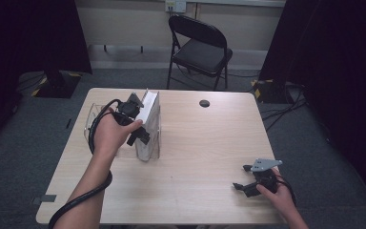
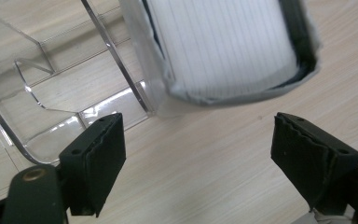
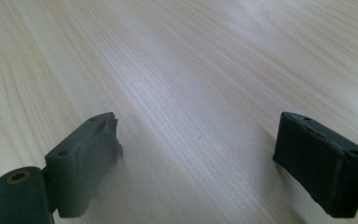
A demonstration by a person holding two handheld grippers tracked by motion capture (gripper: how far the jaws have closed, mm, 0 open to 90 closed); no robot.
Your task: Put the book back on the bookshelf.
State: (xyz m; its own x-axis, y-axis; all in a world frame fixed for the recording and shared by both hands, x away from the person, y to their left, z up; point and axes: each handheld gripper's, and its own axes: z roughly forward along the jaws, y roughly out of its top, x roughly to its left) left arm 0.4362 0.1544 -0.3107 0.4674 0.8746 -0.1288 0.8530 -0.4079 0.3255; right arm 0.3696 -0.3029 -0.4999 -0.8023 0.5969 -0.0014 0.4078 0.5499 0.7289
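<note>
notebook stands just ahead of the open left jaws

notebook [image 2: 223, 46], a white lined block with a dark cover edge, stands upright in the right-hand compartment of the clear acrylic holder [image 1: 91, 119] at the table's [image 1: 209, 143] left rear. in the left gripper view it sits directly beyond the left gripper [image 2: 198, 154], a little toward the right jaw, its bottom corner close above the wood. its long axis runs front to back along the holder wall, so the thin edge faces the jaws. the jaws stand apart with nothing between them and no pad touching the book. the left hand is much the nearer; i judge a short push forward would bring the book's edge into the gap.

the right gripper [image 1: 251, 183] rests near the table's front right corner, well apart from the holder, jaws wide over bare wood.
</note>
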